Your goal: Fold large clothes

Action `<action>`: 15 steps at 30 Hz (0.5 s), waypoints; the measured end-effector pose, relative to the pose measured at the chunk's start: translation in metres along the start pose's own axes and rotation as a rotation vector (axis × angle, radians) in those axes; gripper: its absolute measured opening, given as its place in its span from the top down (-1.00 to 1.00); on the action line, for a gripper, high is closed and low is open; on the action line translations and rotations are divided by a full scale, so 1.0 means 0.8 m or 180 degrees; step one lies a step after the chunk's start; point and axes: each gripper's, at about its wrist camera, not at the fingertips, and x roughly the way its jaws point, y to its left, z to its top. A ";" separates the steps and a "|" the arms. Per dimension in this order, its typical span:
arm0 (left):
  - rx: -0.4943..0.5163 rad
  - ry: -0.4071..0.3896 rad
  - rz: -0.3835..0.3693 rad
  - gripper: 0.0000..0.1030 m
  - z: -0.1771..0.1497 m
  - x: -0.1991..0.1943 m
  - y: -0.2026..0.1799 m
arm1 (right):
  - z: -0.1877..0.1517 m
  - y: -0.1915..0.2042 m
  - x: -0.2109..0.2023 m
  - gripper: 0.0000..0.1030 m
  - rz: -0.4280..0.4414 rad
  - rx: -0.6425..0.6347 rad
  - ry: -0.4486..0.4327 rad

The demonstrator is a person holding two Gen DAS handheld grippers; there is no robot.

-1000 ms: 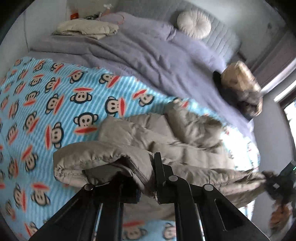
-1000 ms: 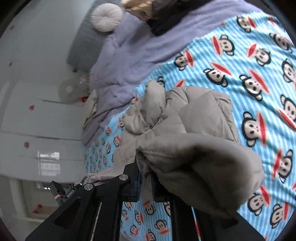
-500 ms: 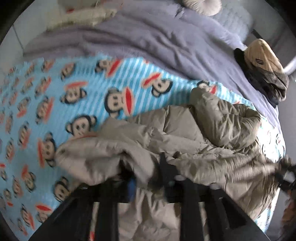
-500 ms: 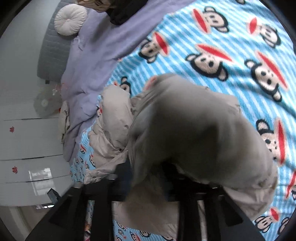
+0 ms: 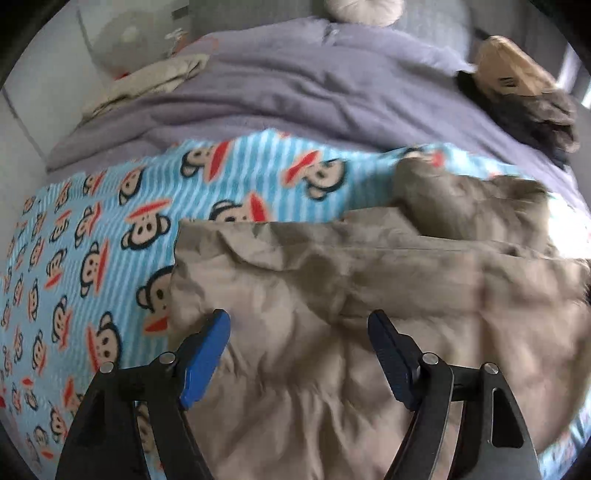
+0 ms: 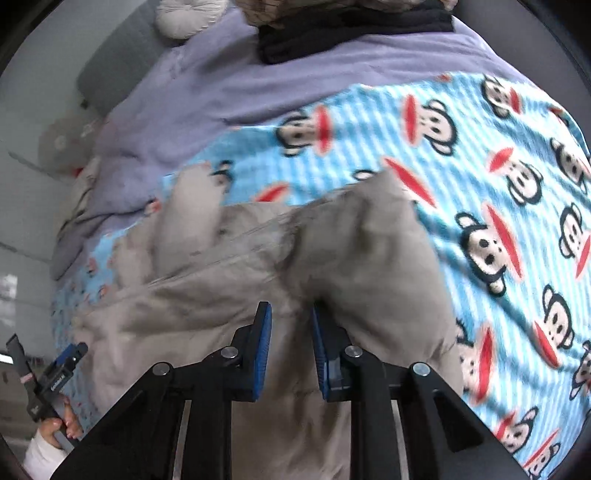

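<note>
- The left gripper (image 5: 297,325) has its blue-padded jaws spread wide; they have just been opening, and the beige puffer jacket (image 5: 332,332) lies below the gap, with neither pad pressing on it.
- The right gripper (image 6: 291,321) has its jaws only a narrow gap apart, having just been closing. Beige fabric shows through the gap, but whether the pads pinch it I cannot tell.
- The jacket lies crumpled on the monkey-print blue striped blanket (image 5: 110,258), at the near side of the bed, a folded edge running across its upper part.
- Beyond the blanket a lavender duvet (image 5: 314,92) covers the rest of the bed.
- On the duvet's far right sits a pile of dark and tan clothes (image 5: 517,96); at its far left lies a cream garment (image 5: 155,77).
- A round pale cushion (image 6: 184,14) rests against the grey headboard.
- In the right wrist view, low at the left, a hand (image 6: 61,424) grips the handle of the other gripper.
</note>
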 end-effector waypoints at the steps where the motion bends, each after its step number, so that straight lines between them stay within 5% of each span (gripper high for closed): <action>1: -0.0056 0.0035 0.0047 -0.53 0.003 0.017 0.003 | 0.004 -0.009 0.011 0.59 -0.0016 0.0069 0.0006; 10: -0.0010 0.0021 0.0110 -0.57 0.029 0.089 -0.011 | 0.037 -0.044 0.082 0.94 -0.0197 0.0332 -0.0061; 15: -0.0041 0.0008 0.0049 -0.56 0.044 0.047 -0.010 | 0.046 -0.029 0.063 0.91 -0.0380 0.0361 -0.0033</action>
